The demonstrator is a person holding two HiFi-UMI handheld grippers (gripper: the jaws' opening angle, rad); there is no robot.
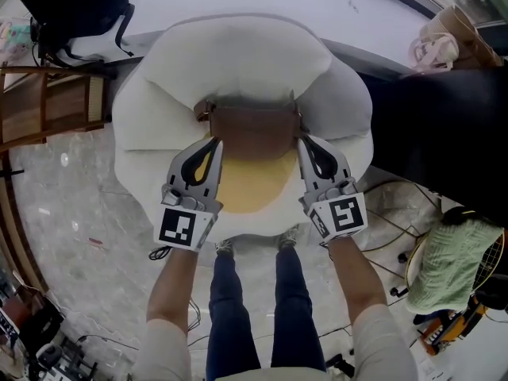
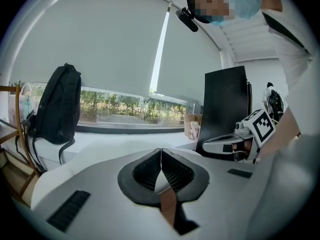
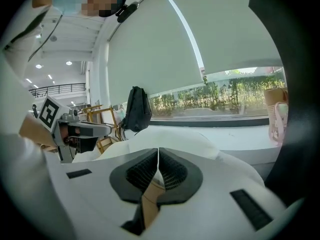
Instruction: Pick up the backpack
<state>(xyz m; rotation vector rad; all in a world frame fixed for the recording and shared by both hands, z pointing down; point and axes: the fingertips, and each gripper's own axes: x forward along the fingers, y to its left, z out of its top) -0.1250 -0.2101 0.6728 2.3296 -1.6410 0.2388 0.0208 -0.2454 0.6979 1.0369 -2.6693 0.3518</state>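
A brown bag (image 1: pixel 252 131) lies in the middle of a big white flower-shaped cushion (image 1: pixel 151 109) with a yellow centre. My left gripper (image 1: pixel 209 143) reaches its left corner and my right gripper (image 1: pixel 305 141) its right corner. In the left gripper view the left gripper (image 2: pixel 161 153) is shut, with a brown strap (image 2: pixel 168 204) running out from between its pads. The right gripper (image 3: pixel 158 153) is likewise shut on a brown strap (image 3: pixel 149 199) in its own view. Where each strap joins the bag is hidden by the jaws.
A black backpack (image 1: pixel 73 6) stands on the white window ledge at the back left, also in the left gripper view (image 2: pixel 56 106). A wooden chair (image 1: pixel 48 105) is at left, a black panel (image 1: pixel 444 133) and paper bag (image 1: pixel 454 32) at right, a green cloth (image 1: pixel 454 264) and cables lie on the floor.
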